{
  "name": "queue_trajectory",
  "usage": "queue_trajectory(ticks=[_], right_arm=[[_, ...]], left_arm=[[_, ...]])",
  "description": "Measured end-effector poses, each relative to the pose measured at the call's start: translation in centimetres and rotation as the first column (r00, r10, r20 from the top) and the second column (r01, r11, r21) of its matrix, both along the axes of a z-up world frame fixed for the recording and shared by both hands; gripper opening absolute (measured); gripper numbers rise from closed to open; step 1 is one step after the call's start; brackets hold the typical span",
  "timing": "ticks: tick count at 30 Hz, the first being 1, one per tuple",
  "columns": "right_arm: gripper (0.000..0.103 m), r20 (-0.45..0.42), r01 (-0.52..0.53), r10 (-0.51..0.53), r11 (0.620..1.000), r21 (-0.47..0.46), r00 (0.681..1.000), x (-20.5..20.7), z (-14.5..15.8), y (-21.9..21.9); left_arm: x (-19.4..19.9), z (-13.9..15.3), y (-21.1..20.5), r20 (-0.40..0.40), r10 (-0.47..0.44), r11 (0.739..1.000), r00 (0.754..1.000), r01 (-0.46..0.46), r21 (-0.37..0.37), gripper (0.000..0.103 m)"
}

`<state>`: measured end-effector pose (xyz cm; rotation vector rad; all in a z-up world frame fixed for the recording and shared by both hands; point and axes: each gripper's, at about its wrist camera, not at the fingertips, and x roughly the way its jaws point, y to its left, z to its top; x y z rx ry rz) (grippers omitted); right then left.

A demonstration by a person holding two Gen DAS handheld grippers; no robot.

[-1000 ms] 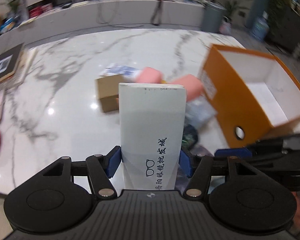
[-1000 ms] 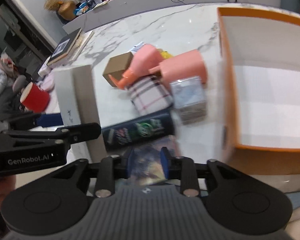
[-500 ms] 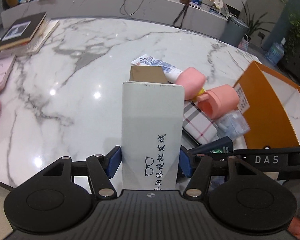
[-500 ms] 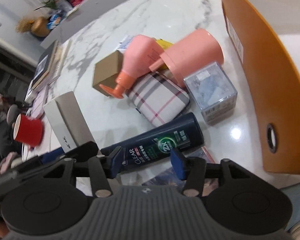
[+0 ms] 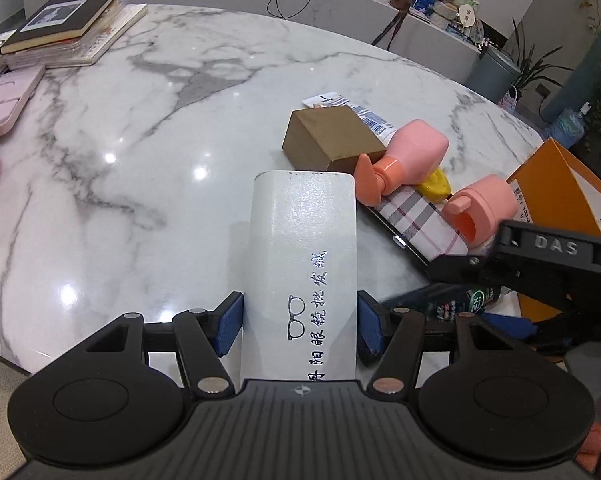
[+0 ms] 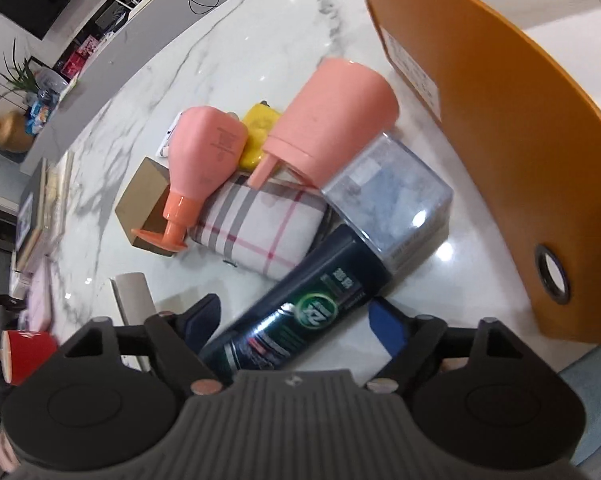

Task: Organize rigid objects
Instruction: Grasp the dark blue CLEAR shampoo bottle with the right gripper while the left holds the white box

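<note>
While left gripper (image 5: 300,326) jaws clamp the white glasses box (image 5: 303,256), right gripper (image 6: 296,326) jaws widen around the shampoo bottle (image 6: 296,312); orange bin (image 6: 500,140) apparently unfilled, clutter remains on surface (image 5: 140,152).

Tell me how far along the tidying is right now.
Early, by the look of it. The left claw grips the white box. The right claw is opening around the dark bottle, not gripping. The pink bottle, pink cup, plaid case and clear box lie piled beside the orange bin.

Bright, glare spots (fisheye-warped edges), slight blur
</note>
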<state>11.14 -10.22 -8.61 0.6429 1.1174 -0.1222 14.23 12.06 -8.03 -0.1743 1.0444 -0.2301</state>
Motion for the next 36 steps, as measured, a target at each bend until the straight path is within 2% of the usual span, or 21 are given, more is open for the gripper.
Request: queue_trajectory(ticks=[4, 7, 12, 15, 19, 24, 27, 36], right_arm=[[0.082, 0.007, -0.044, 0.045, 0.994, -0.104, 0.999, 0.1, 0.2, 2.1], [0.066, 0.005, -0.122, 0.125, 0.973, -0.198, 0.992, -0.3, 0.4, 3.2], [0.057, -0.003, -0.201, 0.205, 0.957, -0.211, 0.979, -0.9, 0.6, 2.6], [0.056, -0.004, -0.298, 0.305, 0.925, -0.238, 0.952, -0.9, 0.7, 3.8], [0.058, -0.003, -0.33, 0.34, 0.91, -0.253, 0.94, -1.4, 0.6, 4.4], [0.058, -0.011, -0.323, 0.33, 0.914, -0.244, 0.944, -1.7, 0.6, 4.2], [0.065, -0.029, -0.329, 0.331, 0.917, -0.225, 0.943, -1.6, 0.5, 4.5], [0.067, -0.026, -0.336, 0.339, 0.913, -0.23, 0.94, -2.6, 0.6, 4.8]], left_arm=[[-0.1, -0.2, 0.1, 0.001, -0.001, 1.0, 1.0, 0.001, -0.004, 0.069], [-0.1, -0.2, 0.3, 0.002, 0.003, 1.0, 1.0, -0.003, -0.012, 0.069], [-0.3, -0.2, 0.0, 0.012, -0.005, 1.0, 1.0, 0.005, 0.001, 0.069], [-0.4, -0.3, -0.1, 0.015, -0.011, 1.0, 1.0, 0.011, 0.009, 0.068], [-0.4, -0.4, 0.0, 0.012, 0.007, 1.0, 1.0, -0.008, 0.02, 0.068], [-0.1, -0.7, 0.5, -0.002, 0.024, 1.0, 1.0, -0.024, 0.006, 0.069], [-0.1, -1.1, 0.4, -0.01, 0.031, 0.999, 0.999, -0.031, 0.032, 0.069], [-0.2, -1.2, 0.4, 0.003, 0.054, 0.996, 0.999, -0.054, 0.069, 0.072]])
